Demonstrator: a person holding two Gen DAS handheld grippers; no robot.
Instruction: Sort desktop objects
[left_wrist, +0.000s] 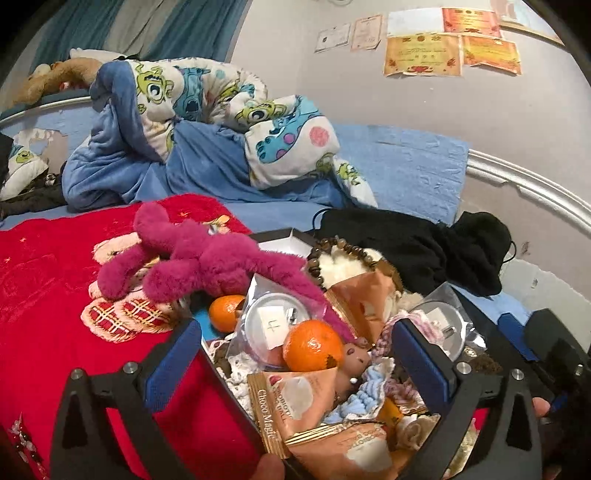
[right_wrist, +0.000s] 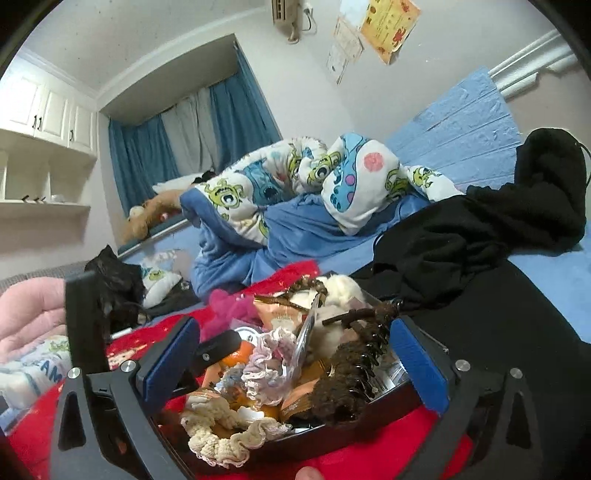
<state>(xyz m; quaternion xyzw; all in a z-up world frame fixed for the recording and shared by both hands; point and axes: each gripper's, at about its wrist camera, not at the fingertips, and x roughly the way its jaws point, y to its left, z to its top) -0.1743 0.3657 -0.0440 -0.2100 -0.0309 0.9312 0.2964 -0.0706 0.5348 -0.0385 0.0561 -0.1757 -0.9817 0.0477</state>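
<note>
Left wrist view: wide-open, empty left gripper (left_wrist: 295, 354) fingers over a "Choco Magic" packet (left_wrist: 284, 410); right gripper (right_wrist: 291, 354) likewise.

A dark tray (left_wrist: 236, 391) lies on a red blanket on the bed, heaped full. Near its middle sits an orange (left_wrist: 312, 345), resting against a clear pouch (left_wrist: 271, 325) holding a round tin with a paper label. A second orange (left_wrist: 225, 312) lies beyond the pouch at the tray's far left. Peach snack packets (left_wrist: 291, 406) lie flat at the near side, another (left_wrist: 360, 302) tilted up further back. A small brown doll (left_wrist: 354, 360) lies beside the near orange. A bead bracelet (left_wrist: 332, 245) curls at the far end. A brown hair claw (right_wrist: 347, 380) and cream scrunchie (right_wrist: 221, 432) lie on top.
</note>
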